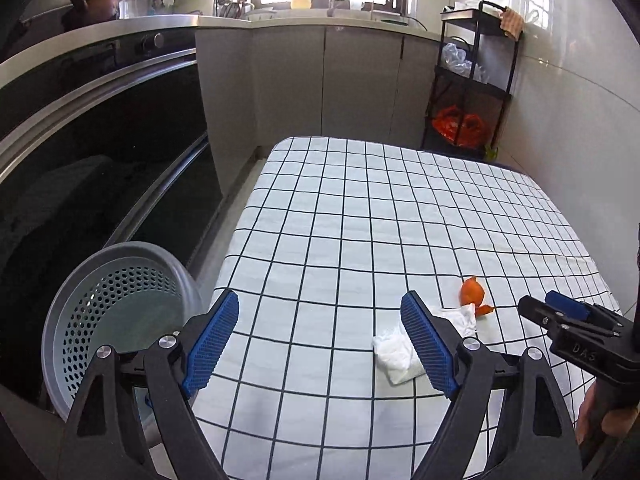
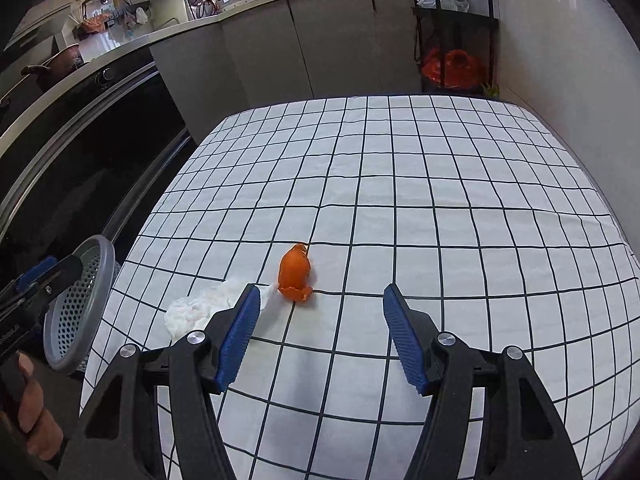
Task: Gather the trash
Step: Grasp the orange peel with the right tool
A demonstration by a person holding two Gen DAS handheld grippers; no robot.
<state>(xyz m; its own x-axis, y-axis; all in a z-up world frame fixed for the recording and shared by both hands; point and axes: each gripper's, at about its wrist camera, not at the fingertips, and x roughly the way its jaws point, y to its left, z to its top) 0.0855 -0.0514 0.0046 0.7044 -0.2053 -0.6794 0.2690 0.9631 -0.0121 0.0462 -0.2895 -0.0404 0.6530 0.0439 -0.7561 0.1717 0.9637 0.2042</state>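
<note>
**Two scraps on the tabletop, both grippers empty**

The left gripper (image 1: 320, 344) hangs over the near left part of the checked tabletop (image 1: 360, 208) with its jaws spread wide and nothing between them. The right gripper (image 2: 316, 336) is poised the same way, jaws spread and empty, aimed toward the trash.

The trash is two pieces lying together near the front of the tabletop: a crumpled white tissue (image 2: 204, 308) and an orange peel (image 2: 295, 272) that touches its far end. In the left view the tissue (image 1: 396, 354) sits partly behind the right finger of the left gripper, with the peel (image 1: 472, 292) just beyond it. A grey perforated bin (image 1: 120, 312) stands off the tabletop's left edge, beside the left gripper; it looks empty as far as the view shows, so the collecting seems not yet begun.

What could go wrong from here:

- The two pieces touch, so closing on one may drag or flick the other, possibly off the front edge.
- The tissue is soft and flat; jaws closing too high would likely slide over it, and too low could pinch the cloth and pull it, shifting the peel.
- The peel is curled and light, so an off-centre pinch may squirt it sideways.
- Both grippers are near the same spot and could collide if both reach in.
- The bin's opening is beyond the edge; releasing early would drop the trash on the floor.
</note>
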